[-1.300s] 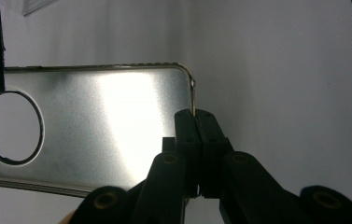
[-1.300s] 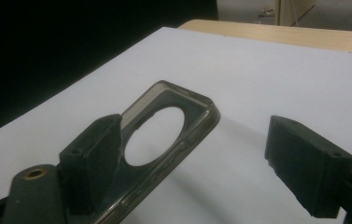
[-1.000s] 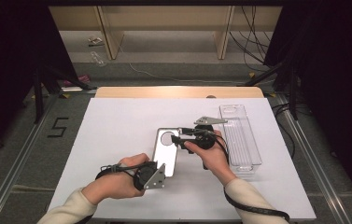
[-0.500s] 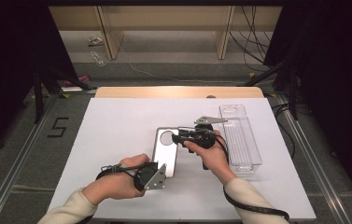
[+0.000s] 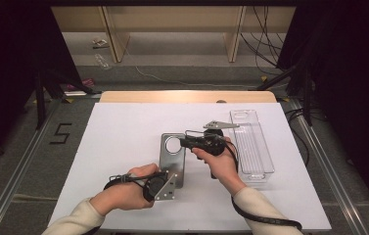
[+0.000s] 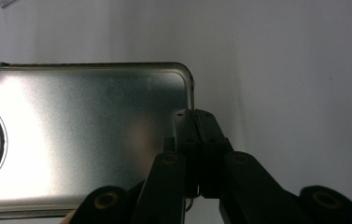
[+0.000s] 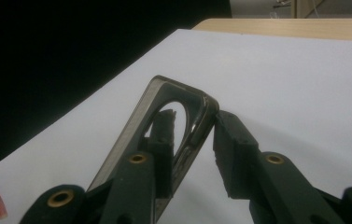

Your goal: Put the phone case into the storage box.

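A silver metal phone case [image 5: 171,164] with a round hole near its far end lies in the middle of the white table. My left gripper [image 5: 172,180] is shut on the case's near edge; in the left gripper view the jaws [image 6: 194,116] pinch the rim of the case [image 6: 94,130] at its corner. My right gripper [image 5: 182,143] comes in from the right at the far end. In the right gripper view it [image 7: 196,116] stands open astride the rim of the case [image 7: 162,95]. One jaw shows through the hole and the other is outside the edge.
A clear plastic tray [image 5: 253,147] lies lengthwise at the right of the white table top [image 5: 118,132], just beyond my right hand. A wooden strip [image 5: 187,96] runs along the table's far edge. Metal rails flank the table on the floor.
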The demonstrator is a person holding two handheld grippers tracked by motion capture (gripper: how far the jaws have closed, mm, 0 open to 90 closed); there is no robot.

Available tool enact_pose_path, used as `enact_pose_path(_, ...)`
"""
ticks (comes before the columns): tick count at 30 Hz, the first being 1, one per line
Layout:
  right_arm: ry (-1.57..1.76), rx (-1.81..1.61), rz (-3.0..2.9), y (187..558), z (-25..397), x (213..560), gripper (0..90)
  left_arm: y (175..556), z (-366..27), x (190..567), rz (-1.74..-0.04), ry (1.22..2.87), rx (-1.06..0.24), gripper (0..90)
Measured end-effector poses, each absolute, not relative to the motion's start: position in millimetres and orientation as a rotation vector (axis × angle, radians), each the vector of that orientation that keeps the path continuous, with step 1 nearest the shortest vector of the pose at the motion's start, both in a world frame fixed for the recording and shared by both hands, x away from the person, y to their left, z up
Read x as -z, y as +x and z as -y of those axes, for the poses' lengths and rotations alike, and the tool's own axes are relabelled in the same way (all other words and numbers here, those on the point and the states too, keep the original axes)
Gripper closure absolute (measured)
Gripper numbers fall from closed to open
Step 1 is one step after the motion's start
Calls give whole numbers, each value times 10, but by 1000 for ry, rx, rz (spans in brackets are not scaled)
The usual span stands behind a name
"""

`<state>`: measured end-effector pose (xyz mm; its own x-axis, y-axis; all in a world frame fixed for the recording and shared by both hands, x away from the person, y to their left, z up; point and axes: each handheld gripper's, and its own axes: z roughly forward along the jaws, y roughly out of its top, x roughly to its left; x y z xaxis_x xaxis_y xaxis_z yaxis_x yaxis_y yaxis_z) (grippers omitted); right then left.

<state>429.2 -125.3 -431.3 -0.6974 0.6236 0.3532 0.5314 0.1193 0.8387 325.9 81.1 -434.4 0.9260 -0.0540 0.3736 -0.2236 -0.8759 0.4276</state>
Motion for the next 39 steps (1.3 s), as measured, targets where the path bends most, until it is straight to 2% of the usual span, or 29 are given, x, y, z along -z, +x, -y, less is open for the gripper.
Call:
enact_pose_path(17, 1286, -1674, -2248, 4221, 1224, 4222, 814, 3315, -792, 4456, 183, 2633, -497, 888)
enact_pose_path(39, 1367, -1694, -2202, 4183, 1227, 4173, 831, 3343, -795, 4475, 162, 2619, -516, 881)
